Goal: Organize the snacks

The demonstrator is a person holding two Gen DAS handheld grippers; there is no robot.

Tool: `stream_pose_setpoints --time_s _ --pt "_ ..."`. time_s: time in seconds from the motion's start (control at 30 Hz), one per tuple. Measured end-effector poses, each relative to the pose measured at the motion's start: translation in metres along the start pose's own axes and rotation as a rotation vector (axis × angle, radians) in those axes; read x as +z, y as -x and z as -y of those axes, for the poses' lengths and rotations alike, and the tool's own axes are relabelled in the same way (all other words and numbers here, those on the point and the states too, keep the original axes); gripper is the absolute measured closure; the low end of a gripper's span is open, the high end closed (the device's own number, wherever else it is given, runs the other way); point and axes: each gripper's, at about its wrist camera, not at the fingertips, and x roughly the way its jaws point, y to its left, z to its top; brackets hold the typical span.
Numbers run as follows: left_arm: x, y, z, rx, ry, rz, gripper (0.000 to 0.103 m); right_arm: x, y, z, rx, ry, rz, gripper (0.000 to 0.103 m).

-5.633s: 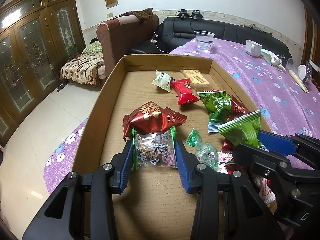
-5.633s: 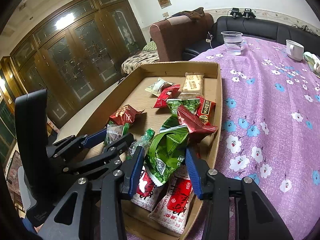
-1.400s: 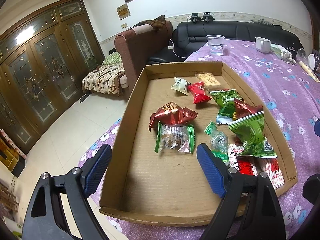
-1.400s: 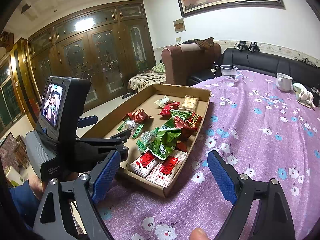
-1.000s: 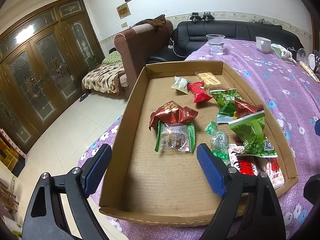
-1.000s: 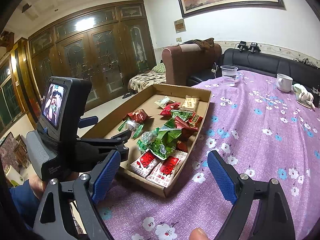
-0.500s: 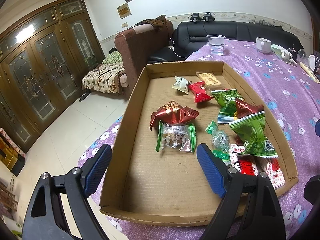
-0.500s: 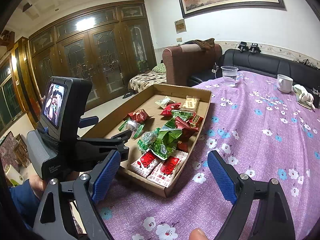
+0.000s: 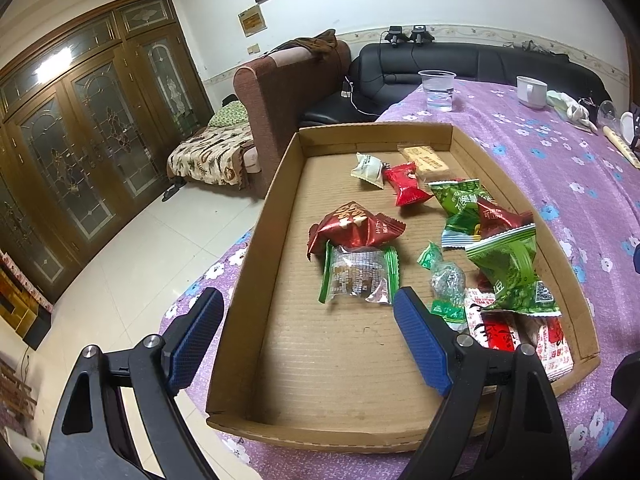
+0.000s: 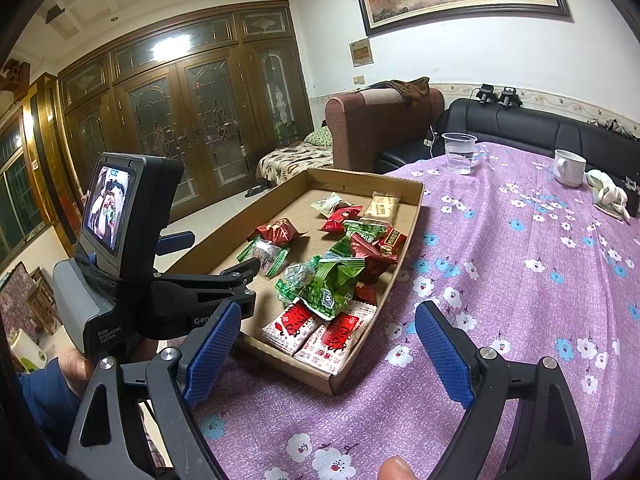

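A shallow cardboard tray (image 9: 256, 264) (image 10: 408, 236) lies on the purple flowered tablecloth and holds several snack packets. A dark red packet (image 9: 354, 228) and a clear green-edged packet (image 9: 358, 278) lie mid-tray. Green packets (image 9: 508, 264) and red-and-white packets (image 10: 320, 330) are piled at the right side. My left gripper (image 9: 308, 336) is open and empty, held above the tray's near end. My right gripper (image 10: 328, 348) is open and empty, over the tablecloth near the tray's near right corner. The left gripper's body (image 10: 132, 264) shows in the right wrist view.
A clear plastic cup (image 9: 437, 90) (image 10: 459, 152) and a white mug (image 9: 531, 91) (image 10: 569, 167) stand at the table's far end, beside a white cloth (image 10: 610, 194). A brown armchair (image 9: 288, 92) and black sofa (image 10: 520, 132) lie beyond. The floor drops off left of the table.
Since 5.6 s ago both grippers let go of their packets, opened and drew back from the tray. Over the last second, nothing visibly moved.
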Motion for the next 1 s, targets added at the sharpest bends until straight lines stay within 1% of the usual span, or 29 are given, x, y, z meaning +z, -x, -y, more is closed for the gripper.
stream_pose_setpoints --time_s 0.6,0.77,1.0 --pt "0.001 0.000 -0.003 -0.010 0.011 0.001 0.015 0.001 0.001 0.000 0.001 0.005 0.004 0.013" --pt "0.001 -0.001 -0.003 -0.026 0.007 -0.010 0.015 0.001 0.002 -0.001 0.000 0.005 0.004 0.013" --pt "0.001 -0.003 -0.010 -0.055 0.039 -0.030 0.015 0.001 0.002 -0.001 0.000 0.005 0.005 0.013"
